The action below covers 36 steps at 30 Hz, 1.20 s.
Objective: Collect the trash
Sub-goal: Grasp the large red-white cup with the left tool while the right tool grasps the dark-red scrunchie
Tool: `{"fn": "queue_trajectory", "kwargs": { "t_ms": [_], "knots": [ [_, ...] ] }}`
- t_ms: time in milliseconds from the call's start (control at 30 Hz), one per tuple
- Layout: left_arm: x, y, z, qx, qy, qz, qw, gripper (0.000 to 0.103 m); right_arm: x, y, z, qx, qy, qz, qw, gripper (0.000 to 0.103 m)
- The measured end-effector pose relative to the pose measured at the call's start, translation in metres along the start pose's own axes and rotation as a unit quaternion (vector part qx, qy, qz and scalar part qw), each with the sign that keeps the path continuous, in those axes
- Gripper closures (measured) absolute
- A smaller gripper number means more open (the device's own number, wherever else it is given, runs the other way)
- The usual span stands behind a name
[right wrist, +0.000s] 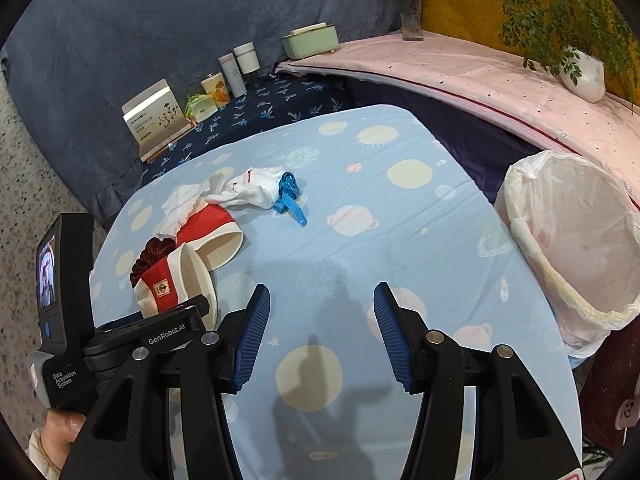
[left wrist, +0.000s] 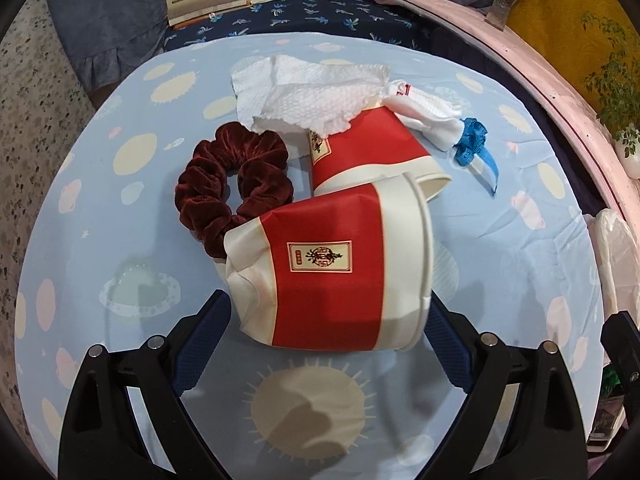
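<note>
Trash lies grouped on a table [right wrist: 400,240] covered in a pale blue planet-print cloth: a crumpled red and white paper cup [left wrist: 328,276] on its side nearest, a second cup [left wrist: 360,156] just beyond it, and a white paper towel [left wrist: 308,96] draped over that second cup. The left tool [left wrist: 330,328] has the near cup between its blue pads, seemingly gripped. The right tool [right wrist: 322,336] hovers half open and empty over bare cloth. A white-lined bin [right wrist: 572,240] stands at the table's right edge.
</note>
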State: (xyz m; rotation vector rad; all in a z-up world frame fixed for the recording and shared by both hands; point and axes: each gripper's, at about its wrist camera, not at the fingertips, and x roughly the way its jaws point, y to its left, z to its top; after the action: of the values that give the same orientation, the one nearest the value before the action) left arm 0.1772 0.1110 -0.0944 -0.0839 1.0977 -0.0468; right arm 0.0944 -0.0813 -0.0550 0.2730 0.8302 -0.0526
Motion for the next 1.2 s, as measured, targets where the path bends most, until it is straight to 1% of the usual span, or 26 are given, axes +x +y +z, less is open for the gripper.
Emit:
{"fn": "queue_trajectory", "kwargs": {
  "t_ms": [67,100,233,367,533,600,800,1000,1167,1200],
  "knots": [
    [0.002,0.003,0.0,-0.001,0.002,-0.009,1.0,0.015,0.004,0.004,0.0,-0.002,0.004,0.001,1.0,0.05],
    [0.002,0.003,-0.001,0.001,0.003,-0.014,0.9999,0.019,0.006,0.005,0.0,-0.003,0.006,0.002,1.0,0.05],
    [-0.004,0.004,-0.004,0.013,-0.004,-0.023,0.9997,0.02,0.01,0.013,-0.001,-0.009,0.011,0.004,1.0,0.05],
    [-0.02,0.008,-0.007,0.021,-0.02,-0.028,0.9992,0.02,0.011,0.023,-0.001,-0.016,0.012,0.006,1.0,0.05],
    [-0.047,0.027,-0.005,0.002,-0.04,-0.042,0.9983,0.02,0.01,0.04,0.001,-0.03,0.01,0.012,0.999,0.05],
    [-0.056,0.039,-0.002,-0.007,-0.05,-0.036,0.9981,0.02,0.011,0.047,0.001,-0.036,0.011,0.016,0.999,0.05],
    [-0.069,0.077,0.004,-0.037,-0.066,-0.009,0.9971,0.02,0.016,0.083,-0.001,-0.06,0.017,0.038,0.997,0.05],
    [-0.072,0.113,0.005,-0.065,-0.064,0.0,0.9959,0.02,0.03,0.119,-0.004,-0.086,0.029,0.065,0.994,0.05],
    [-0.071,0.135,0.008,-0.061,-0.076,0.027,0.9949,0.02,0.053,0.142,-0.003,-0.079,0.046,0.086,0.992,0.054],
    [-0.07,0.138,0.01,-0.061,-0.078,0.033,0.9946,0.02,0.059,0.147,-0.003,-0.078,0.051,0.088,0.992,0.057]
  ]
}}
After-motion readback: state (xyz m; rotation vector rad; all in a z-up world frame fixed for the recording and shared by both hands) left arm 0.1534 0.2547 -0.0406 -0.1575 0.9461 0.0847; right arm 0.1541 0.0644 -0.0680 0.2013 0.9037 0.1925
